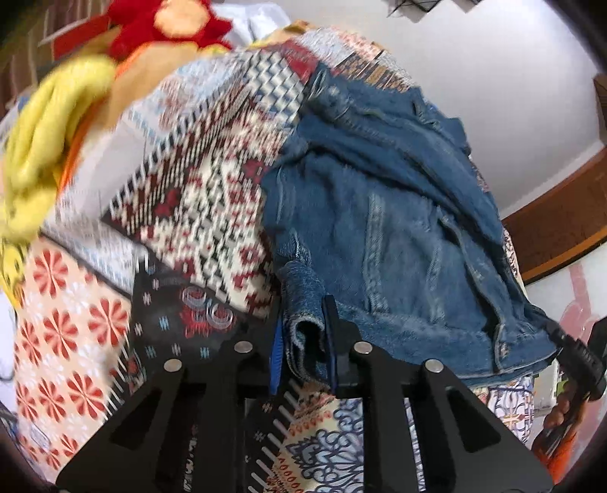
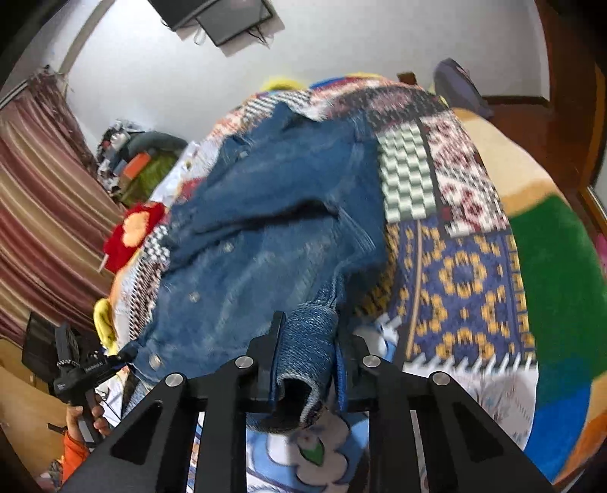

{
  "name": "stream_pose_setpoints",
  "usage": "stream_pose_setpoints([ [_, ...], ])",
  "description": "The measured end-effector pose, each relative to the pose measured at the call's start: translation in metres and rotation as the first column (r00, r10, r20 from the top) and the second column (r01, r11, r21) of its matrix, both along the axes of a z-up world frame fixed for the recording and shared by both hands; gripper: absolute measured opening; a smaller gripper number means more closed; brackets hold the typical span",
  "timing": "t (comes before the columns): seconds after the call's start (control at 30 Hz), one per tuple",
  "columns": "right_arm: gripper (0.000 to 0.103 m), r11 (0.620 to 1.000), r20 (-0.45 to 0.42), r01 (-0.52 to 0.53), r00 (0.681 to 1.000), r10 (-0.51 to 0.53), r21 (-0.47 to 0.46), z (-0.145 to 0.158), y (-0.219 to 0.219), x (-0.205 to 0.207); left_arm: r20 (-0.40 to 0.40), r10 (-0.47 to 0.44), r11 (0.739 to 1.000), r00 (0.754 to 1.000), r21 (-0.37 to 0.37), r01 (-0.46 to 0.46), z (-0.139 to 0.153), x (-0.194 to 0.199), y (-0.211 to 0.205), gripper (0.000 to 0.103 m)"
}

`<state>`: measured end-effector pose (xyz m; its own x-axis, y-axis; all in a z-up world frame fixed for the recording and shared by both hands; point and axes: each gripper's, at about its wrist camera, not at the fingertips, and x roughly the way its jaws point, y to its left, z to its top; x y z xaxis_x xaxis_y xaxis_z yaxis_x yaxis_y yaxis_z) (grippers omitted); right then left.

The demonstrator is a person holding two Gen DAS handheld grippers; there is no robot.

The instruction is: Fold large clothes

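Note:
A blue denim jacket (image 1: 398, 235) lies crumpled on a patterned bedspread (image 1: 197, 197); it also shows in the right wrist view (image 2: 265, 235). My left gripper (image 1: 303, 341) is shut on a folded edge of the jacket's hem. My right gripper (image 2: 307, 352) is shut on a rolled denim cuff or corner (image 2: 307, 341). The right gripper appears at the far right of the left wrist view (image 1: 580, 364), at the jacket's other hem corner. The left gripper appears at the lower left of the right wrist view (image 2: 87, 375), held by a hand.
Yellow cloth (image 1: 41, 151) and a red plush toy (image 1: 163, 26) lie at the bed's far side. A striped curtain (image 2: 45, 212) hangs left. A green and blue blanket (image 2: 557, 295) covers the bed's right. A wooden bed frame (image 1: 557, 212) and white wall stand behind.

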<state>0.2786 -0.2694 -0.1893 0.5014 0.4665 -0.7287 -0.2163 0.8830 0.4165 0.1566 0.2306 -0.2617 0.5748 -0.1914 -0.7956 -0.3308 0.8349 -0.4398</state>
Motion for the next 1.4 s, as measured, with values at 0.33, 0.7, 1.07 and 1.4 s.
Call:
stream_pose_setpoints([
  [0.33, 0.014, 0.996, 0.146, -0.071, 0.986, 0.078, -0.054, 0.050, 0.033, 0.039, 0.168, -0.094, 0.972, 0.981, 0.229, 0.054, 0.081, 0.047, -0.004, 0.013],
  [0.7, 0.014, 0.999, 0.212, -0.050, 0.976, 0.052, -0.012, 0.097, 0.042, 0.137, 0.283, -0.118, 0.919, 0.952, 0.395, -0.004, 0.132, 0.137, 0.011, 0.005],
  [1.07, 0.014, 0.989, 0.192, -0.052, 0.978, 0.079, -0.141, 0.076, 0.094, 0.246, 0.207, -0.103, 0.931, 0.973, 0.366, 0.020, 0.110, 0.236, 0.051, 0.000],
  [1.4, 0.014, 0.988, -0.040, 0.017, 0.999, -0.023, -0.151, -0.021, 0.082, 0.336, 0.036, -0.145, 0.931, 0.989, 0.343, 0.124, 0.043, 0.250, 0.044, 0.051],
])
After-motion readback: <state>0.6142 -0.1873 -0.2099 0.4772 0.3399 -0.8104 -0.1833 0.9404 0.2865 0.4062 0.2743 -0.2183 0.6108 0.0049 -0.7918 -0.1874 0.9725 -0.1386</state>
